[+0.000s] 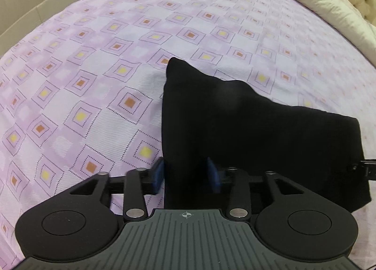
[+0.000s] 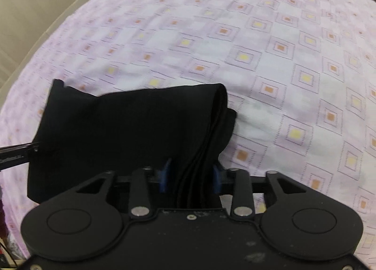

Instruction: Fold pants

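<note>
- My left tongs (image 1: pixel 186 174) are closed on one end of the black pants (image 1: pixel 246 133);
- the folded bundle hangs between both, its long axis from tongs to tongs, above the bed (image 1: pixel 94 70);
- my right tongs (image 2: pixel 190 178) pinch the layered other end; both equally near.

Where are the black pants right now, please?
The black pants hang folded between the left gripper and the right gripper, above the lilac patterned bedspread.
</note>
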Available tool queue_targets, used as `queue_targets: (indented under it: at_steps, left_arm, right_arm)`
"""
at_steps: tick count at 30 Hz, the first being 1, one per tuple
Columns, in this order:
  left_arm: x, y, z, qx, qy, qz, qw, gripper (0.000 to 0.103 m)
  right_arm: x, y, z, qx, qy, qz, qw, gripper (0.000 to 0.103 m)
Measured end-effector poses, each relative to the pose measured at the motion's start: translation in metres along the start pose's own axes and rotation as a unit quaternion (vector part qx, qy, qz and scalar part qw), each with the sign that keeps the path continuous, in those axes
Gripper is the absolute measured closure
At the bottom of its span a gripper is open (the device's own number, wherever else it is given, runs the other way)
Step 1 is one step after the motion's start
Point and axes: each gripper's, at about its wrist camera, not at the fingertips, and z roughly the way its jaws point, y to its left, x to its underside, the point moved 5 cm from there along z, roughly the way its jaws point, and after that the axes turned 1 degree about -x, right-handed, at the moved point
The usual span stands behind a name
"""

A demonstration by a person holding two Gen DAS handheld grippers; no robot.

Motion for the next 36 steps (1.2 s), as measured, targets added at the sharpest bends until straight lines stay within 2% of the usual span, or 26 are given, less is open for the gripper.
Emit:
queue_targets:
  at_steps: [3,8,11,14,17,19,22,24,27,28,29,31,33,35,36]
  left_arm:
    - [-0.001,0.008,0.002,0.008,0.001,-0.012,0.9999,0.052]
    - [-0.002,0.019,0.001,0.019,0.003,-0.015,0.9997,0.050]
    - [0.000,0.020,-0.007,0.003,0.000,-0.002,1.0000,0.052]
    - [0.003,0.016,-0.026,-0.020,-0.021,0.026,0.9993,0.054]
    - [0.012,0.005,-0.040,-0.006,-0.024,0.054,0.9982,0.054]
    - [0.020,-0.006,-0.043,-0.001,-0.026,0.078,0.9966,0.054]
    - [0.034,-0.018,-0.039,-0.003,-0.013,0.101,0.9948,0.054]
    - [0.042,-0.017,-0.031,-0.013,0.003,0.091,0.9958,0.053]
    - [0.048,-0.013,-0.015,-0.022,0.026,0.074,0.9967,0.052]
    - [0.047,-0.013,-0.014,-0.022,0.025,0.070,0.9970,0.051]
    - [0.045,-0.014,-0.014,-0.023,0.026,0.071,0.9969,0.052]
    - [0.043,-0.016,-0.017,-0.029,0.024,0.078,0.9963,0.052]
    - [0.043,-0.017,-0.023,-0.034,0.017,0.080,0.9960,0.052]
    - [0.043,-0.020,-0.033,-0.038,0.012,0.074,0.9964,0.053]
    - [0.042,-0.020,-0.038,-0.040,0.008,0.069,0.9968,0.052]
  right_arm:
    - [-0.001,-0.007,0.004,0.000,0.003,0.026,1.000,0.055]
    - [0.001,-0.001,0.004,0.020,0.000,0.014,1.000,0.049]
    - [0.005,-0.008,-0.002,0.020,-0.003,0.040,0.999,0.048]
    - [0.006,-0.013,-0.016,0.036,-0.018,0.057,0.998,0.047]
    - [0.010,-0.009,-0.045,0.033,-0.056,0.059,0.996,0.046]
    - [0.016,0.000,-0.060,0.014,-0.076,0.047,0.996,0.049]
    - [0.029,0.022,-0.063,0.013,-0.067,0.002,0.998,0.085]
    - [0.040,0.026,-0.057,0.035,-0.052,-0.013,0.998,0.085]
    - [0.052,0.010,-0.037,0.050,-0.014,0.023,0.998,0.085]
    - [0.052,0.007,-0.035,0.048,-0.018,0.036,0.998,0.084]
    - [0.050,0.006,-0.035,0.050,-0.019,0.039,0.998,0.076]
    - [0.046,0.007,-0.040,0.062,-0.028,0.028,0.997,0.076]
    - [0.045,0.006,-0.047,0.092,-0.045,0.019,0.995,0.076]
    - [0.044,-0.001,-0.053,0.117,-0.054,0.031,0.991,0.075]
    - [0.043,-0.006,-0.058,0.113,-0.061,0.042,0.991,0.073]
